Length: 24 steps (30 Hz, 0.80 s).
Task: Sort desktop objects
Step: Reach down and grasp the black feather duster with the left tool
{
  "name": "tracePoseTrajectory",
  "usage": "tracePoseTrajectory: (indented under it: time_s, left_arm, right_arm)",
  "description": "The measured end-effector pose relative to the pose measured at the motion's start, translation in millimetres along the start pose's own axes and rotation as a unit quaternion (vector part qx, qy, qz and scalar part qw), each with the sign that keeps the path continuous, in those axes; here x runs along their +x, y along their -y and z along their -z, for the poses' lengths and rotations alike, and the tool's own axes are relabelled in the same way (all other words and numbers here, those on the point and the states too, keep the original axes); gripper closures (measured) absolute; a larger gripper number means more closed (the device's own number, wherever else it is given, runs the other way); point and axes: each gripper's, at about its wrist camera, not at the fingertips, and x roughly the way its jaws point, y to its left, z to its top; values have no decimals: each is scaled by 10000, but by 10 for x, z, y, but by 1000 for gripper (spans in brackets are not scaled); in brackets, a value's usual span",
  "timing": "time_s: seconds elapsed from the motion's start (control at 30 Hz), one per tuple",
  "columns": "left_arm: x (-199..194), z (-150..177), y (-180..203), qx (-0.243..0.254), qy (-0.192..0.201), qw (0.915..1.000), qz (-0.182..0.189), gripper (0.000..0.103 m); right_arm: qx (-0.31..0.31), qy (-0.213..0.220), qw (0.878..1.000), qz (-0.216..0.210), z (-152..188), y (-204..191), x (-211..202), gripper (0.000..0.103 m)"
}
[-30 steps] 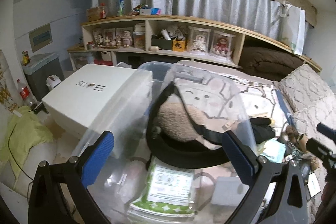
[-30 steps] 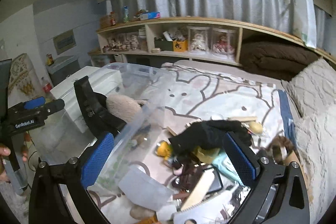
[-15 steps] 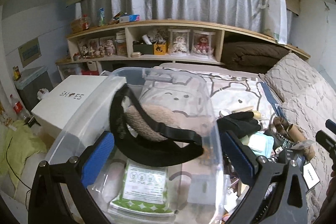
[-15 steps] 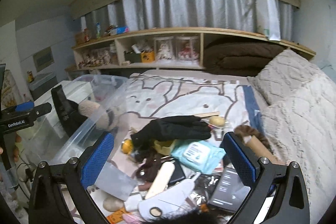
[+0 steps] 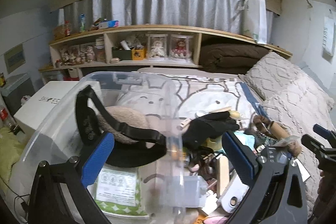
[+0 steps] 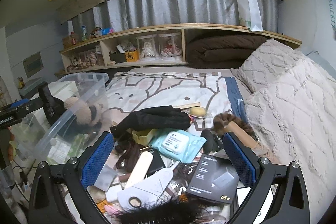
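Now, from the left wrist view, looking straight down into the clear storage bin: black padded band curled around a tan plush toy, green-and-white packet flat on the bottom, none of that floor-level detail on offer from the other side. From the right wrist view, only the bin's near wall and the plush pressed against it, but the whole clutter pile laid out instead: black glove draped on top, yellow dish tucked under it, teal wet-wipes pack just beside, black charger box marked 65w nearer the camera, pale wooden stick slanting across, brown furry piece toward the pillow side. Left gripper spread wide, blue pads well apart, nothing between them, straddling the bin's right wall with the left pad over the bin and the right pad over the pile; touching or not, cannot tell. Right gripper equally wide open and empty, hanging above the wipes and the charger box, no contact visible. Bin sitting at the left edge of the patterned bedspread, white shoe box hard up against its far side. Open bedding beyond the glove up to the shelf; textured pillow walling off the right.
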Motion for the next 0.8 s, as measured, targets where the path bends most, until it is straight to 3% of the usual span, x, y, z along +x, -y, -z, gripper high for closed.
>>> tracePoseTrajectory:
  time_s: [0.27,0.8]
  left_arm:
    - [73,71,277,374,-32,9992,115,0]
    - [171,258,590,525,-118,9978,379,0]
  right_arm:
    - [223,-35,9997,106,50,205,48,0]
    - [537,202,9982,192,186,320,76,0]
